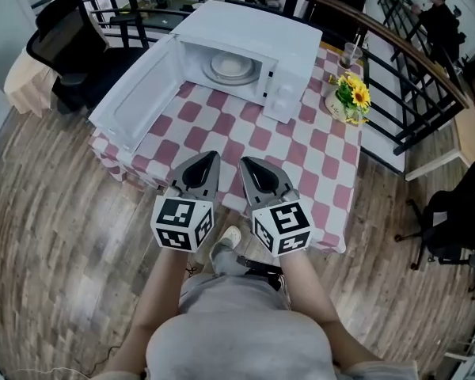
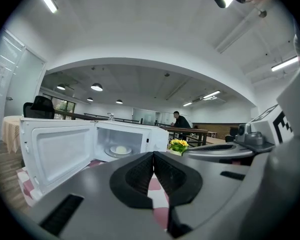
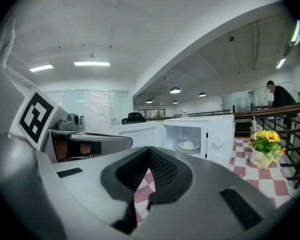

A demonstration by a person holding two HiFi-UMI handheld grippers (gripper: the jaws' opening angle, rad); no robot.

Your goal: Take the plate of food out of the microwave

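Grey left tongs and right tongs both shut tight, empty. Gripper views show pale food on the round white plate; head view only the plate.

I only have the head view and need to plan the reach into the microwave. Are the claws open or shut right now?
Observer: The left gripper view shows the left claw with its jaws pressed together and nothing between them.
Operator: And the other one?
Observer: In the right gripper view the right claw is shut as well, and empty.
Operator: From above I can't tell if the plate has anything on it. Does it?
Observer: Yes. Seen from the side, the plate inside the open microwave carries a pale rounded mound at its middle.
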